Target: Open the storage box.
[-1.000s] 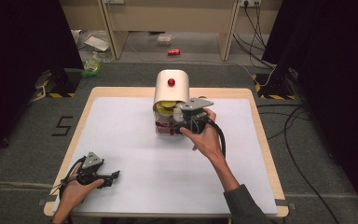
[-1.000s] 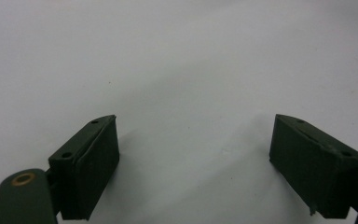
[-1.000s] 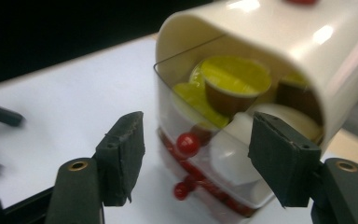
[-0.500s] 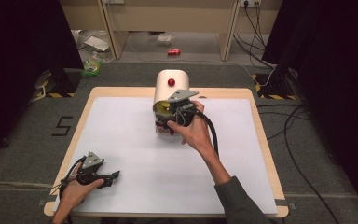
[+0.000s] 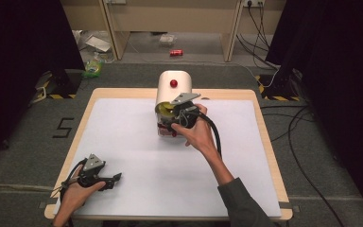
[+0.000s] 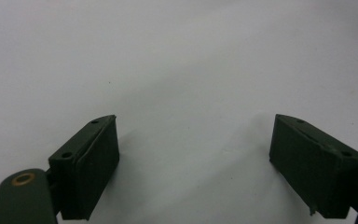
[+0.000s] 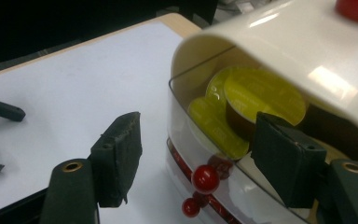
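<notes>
The right tool (image 5: pixel 170 112) hides the dispenser's (image 5: pixel 172 85) open front in the high view. In the right gripper view, the yellow-lidded capsules (image 7: pixel 261 95) sit partly behind its cream hood, cut off at three o'clock.

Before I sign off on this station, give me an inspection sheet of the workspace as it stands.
Surface: white mat on a wooden-edged table, bare around the work.
Job's things: cream dispenser with a red knob on top; yellow-lidded capsules behind its clear front, red knobs lower on the front.
Clutter: nothing seen on the table.
Grippers: right gripper at the dispenser's opening, jaws apart, one outside the clear front, one inside by a capsule, no pad seen pressing on anything; left gripper rests near the table's front left corner, jaws wide, nothing between them.
Cables: black cable along the right forearm; loose cables on the floor at right.
Surroundings: grey carpet, a red can and litter on the floor beyond.
</notes>
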The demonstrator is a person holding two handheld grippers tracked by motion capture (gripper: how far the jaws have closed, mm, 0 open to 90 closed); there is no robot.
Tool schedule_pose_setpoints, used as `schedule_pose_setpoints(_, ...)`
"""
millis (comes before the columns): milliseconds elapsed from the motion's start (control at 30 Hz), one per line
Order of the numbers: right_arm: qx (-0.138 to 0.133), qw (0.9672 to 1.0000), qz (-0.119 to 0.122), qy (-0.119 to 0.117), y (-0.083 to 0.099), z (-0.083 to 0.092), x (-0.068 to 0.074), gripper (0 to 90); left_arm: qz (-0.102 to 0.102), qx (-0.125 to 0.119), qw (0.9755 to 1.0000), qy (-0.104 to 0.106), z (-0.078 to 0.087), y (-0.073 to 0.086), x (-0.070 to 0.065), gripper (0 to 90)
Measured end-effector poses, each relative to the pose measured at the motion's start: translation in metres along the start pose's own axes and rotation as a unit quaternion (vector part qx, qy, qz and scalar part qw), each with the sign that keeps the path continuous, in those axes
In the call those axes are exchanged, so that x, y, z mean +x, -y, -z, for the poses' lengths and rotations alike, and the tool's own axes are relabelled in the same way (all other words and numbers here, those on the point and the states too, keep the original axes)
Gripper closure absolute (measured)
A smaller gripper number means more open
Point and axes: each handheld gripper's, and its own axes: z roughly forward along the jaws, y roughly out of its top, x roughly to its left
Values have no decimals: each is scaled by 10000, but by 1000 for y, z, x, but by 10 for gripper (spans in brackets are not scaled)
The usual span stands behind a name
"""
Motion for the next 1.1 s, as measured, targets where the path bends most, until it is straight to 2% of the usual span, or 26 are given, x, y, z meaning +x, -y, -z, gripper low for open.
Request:
schedule_pose_setpoints(100,72,9999,-76,-124,5,-2,-3,345,-1,0,10000,0,0,0,0,149)
schedule_pose_setpoints(333,18,9998,-101,-177,9,3,-6,340,-2,-1,10000,0,0,0,0,149)
schedule_pose_setpoints(667,85,9995,-45,-294,12,9,-1,331,1,-1,10000,1,0,0,0,150)
schedule_pose_setpoints(867,61,9987,-82,-501,17,16,3,333,2,-2,10000,2,0,0,0,150)
schedule_pose_setpoints(967,118,9982,19,-595,21,21,10,335,1,-1,10000,1,0,0,0,150)
schedule_pose_setpoints(1100,123,9981,54,-595,23,24,13,335,1,-1,10000,1,0,0,0,149)
